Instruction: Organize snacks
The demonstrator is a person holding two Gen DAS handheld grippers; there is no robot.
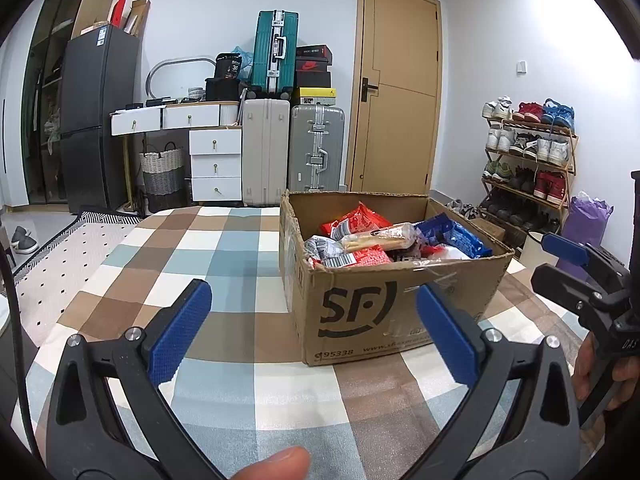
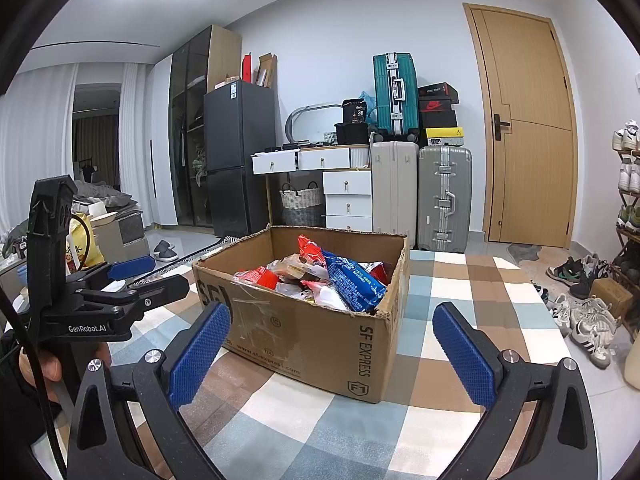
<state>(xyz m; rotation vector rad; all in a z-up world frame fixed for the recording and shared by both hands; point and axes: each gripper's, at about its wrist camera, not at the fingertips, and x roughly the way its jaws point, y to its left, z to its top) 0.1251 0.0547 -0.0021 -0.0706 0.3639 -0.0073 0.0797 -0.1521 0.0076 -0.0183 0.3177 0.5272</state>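
Observation:
A brown cardboard SF box (image 1: 400, 300) stands open on the checkered table; it also shows in the right wrist view (image 2: 304, 320). It holds several snack packs: red packs (image 1: 360, 218), a blue pack (image 1: 456, 232) (image 2: 352, 280), and a clear pack of biscuit sticks (image 1: 380, 240). My left gripper (image 1: 314, 328) is open and empty, just in front of the box's left front side. My right gripper (image 2: 332, 348) is open and empty, in front of the box's near corner. Each gripper shows in the other's view: the right one (image 1: 576, 264) and the left one (image 2: 132, 276).
The checkered tablecloth (image 1: 200, 248) covers the table around the box. Behind stand suitcases (image 1: 316, 152), white drawers (image 1: 216, 160), a dark fridge (image 1: 96, 120) and a door (image 1: 400, 88). A shoe rack (image 1: 528, 160) is on the right, with loose shoes on the floor (image 2: 588, 320).

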